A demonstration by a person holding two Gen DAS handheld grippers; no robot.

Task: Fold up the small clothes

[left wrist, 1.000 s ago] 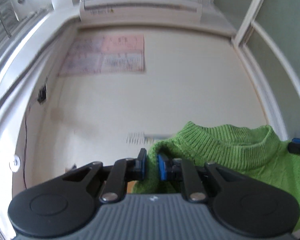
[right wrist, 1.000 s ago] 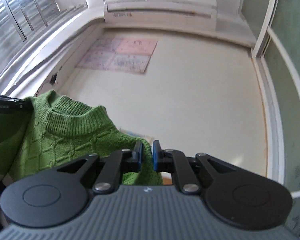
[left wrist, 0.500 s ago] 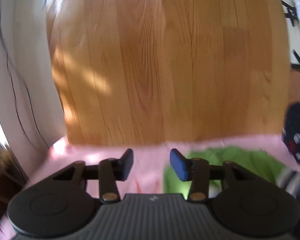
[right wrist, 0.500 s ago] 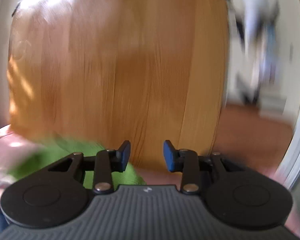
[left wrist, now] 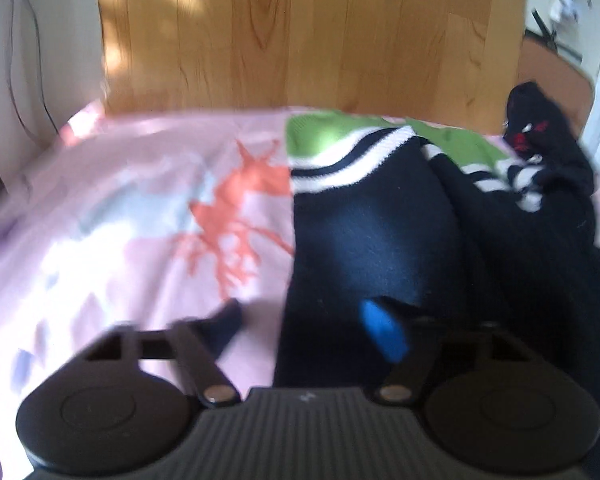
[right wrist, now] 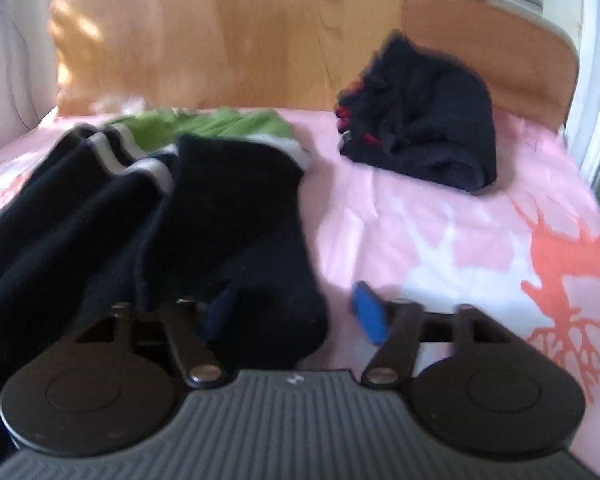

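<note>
A home bedroom: a bed with a pink deer-print sheet [right wrist: 440,216] and a wooden headboard [left wrist: 300,36], clothes strewn across it.

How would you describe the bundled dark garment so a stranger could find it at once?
Start at the pink bedsheet and look toward the wooden headboard. The bundled dark garment lies alone, apart from the navy striped sweater. Unlike that one, it is heaped up with red markings.

1. Left wrist camera looks forward and downward between its fingers, close over the pink bedspread [left wrist: 120,208], facing the wooden headboard [left wrist: 300,36].
2. Right wrist camera angles likewise, set further right.
3. Both views share the navy striped garment [left wrist: 364,216], green sweater [right wrist: 204,126] and dark bundle [right wrist: 424,120].
</note>
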